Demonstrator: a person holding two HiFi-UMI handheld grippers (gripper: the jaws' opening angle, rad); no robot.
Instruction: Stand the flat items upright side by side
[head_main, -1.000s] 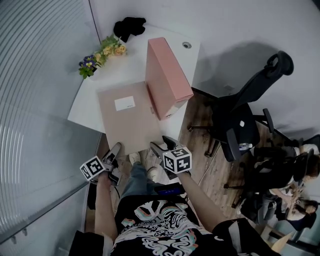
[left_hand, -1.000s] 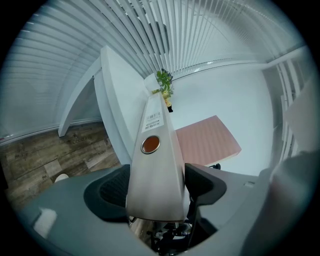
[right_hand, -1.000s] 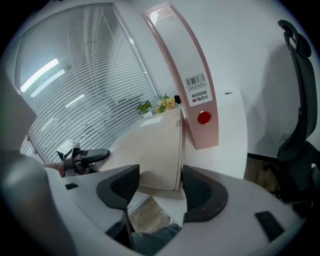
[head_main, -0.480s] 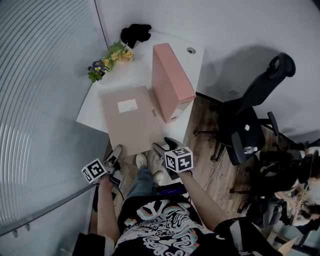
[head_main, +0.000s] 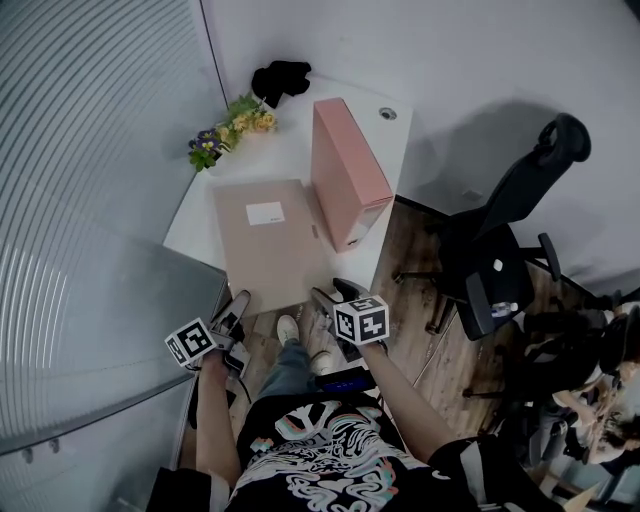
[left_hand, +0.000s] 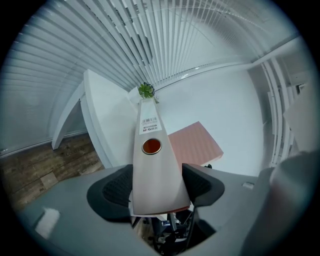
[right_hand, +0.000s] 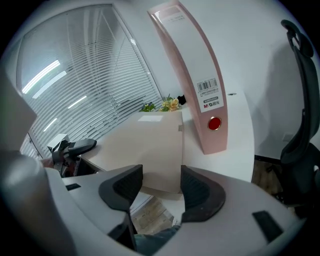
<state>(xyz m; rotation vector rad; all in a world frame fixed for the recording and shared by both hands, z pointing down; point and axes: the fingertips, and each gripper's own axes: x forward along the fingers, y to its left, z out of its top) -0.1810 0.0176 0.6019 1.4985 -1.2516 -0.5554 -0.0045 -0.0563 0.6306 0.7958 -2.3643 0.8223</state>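
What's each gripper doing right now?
Left gripper: closed on the beige binder; jaws have just been closing.
Right gripper: open, jaws have just been closing; binder's end between them, not gripped.

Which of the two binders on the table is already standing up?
The pink binder: it stands upright, while the beige binder beside it lies flat on its cover.
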